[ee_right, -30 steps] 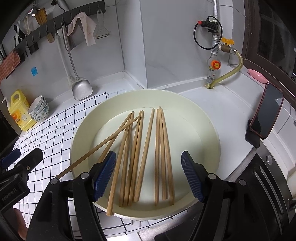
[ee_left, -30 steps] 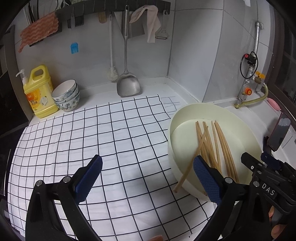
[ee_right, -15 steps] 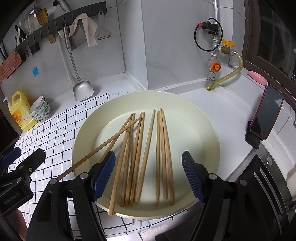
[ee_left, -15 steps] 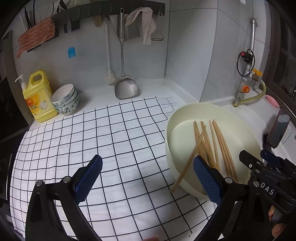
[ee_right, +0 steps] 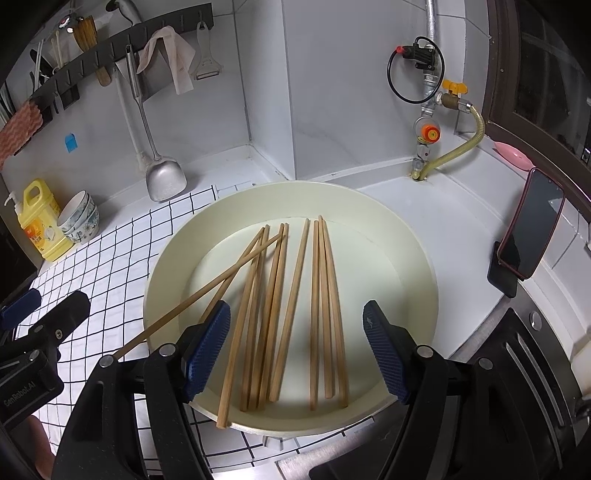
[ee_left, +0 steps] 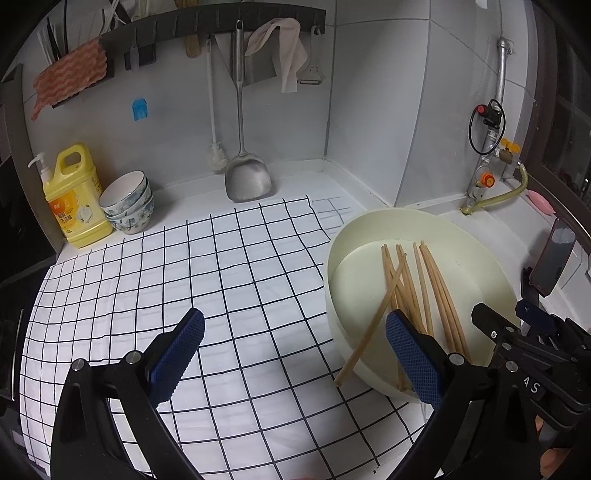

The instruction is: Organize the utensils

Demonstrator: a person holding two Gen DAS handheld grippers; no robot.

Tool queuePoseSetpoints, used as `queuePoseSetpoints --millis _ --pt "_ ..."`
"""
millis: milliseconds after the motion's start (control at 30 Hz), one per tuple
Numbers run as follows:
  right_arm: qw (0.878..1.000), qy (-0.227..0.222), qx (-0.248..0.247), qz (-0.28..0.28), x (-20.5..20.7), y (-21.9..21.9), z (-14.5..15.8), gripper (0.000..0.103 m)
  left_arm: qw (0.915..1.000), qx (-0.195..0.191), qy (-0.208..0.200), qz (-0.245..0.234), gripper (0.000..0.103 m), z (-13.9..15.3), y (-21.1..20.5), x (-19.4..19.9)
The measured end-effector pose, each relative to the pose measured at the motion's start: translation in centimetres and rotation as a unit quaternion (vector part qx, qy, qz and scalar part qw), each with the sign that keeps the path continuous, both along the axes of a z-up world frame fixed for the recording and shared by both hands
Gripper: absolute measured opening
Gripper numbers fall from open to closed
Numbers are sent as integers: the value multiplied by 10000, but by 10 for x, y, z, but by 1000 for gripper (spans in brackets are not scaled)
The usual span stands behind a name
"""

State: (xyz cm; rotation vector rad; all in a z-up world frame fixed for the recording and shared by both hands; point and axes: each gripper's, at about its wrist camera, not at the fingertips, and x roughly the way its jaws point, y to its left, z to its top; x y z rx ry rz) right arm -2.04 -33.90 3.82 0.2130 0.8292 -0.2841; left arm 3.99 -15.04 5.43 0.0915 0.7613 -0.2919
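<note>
Several wooden chopsticks [ee_right: 291, 306] lie in a wide cream basin [ee_right: 413, 236] on the counter. One chopstick [ee_right: 207, 288] leans out over the basin's left rim. My right gripper [ee_right: 295, 347] is open and empty, hovering above the basin's near side with the chopsticks between its fingers. My left gripper [ee_left: 291, 354] is open and empty over the checked cloth [ee_left: 184, 266], left of the basin [ee_left: 480, 258]. The chopsticks also show in the left wrist view [ee_left: 417, 291]. The left gripper's body shows in the right wrist view [ee_right: 40, 332].
A yellow detergent bottle [ee_left: 74, 195] and stacked bowls [ee_left: 129, 203] stand at the back left. A metal spatula [ee_left: 245, 173], a cloth and tools hang from the wall rail [ee_left: 207, 26]. A gas valve with hose [ee_right: 432, 122] and a phone [ee_right: 532, 236] are at the right.
Both grippers have drawn back and up slightly, so the basin and counter sit a little farther away. The jaws and the chopsticks have not changed.
</note>
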Motion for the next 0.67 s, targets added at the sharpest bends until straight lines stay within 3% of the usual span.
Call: queuePoseSetpoints --millis 400,667 --pt "10000 2 0 3 0 0 0 71 9999 -98 -7 -140 97 1 -2 -2" --pt "10000 4 -12 27 1 3 -1 71 10000 3 28 53 97 -5 5 -2"
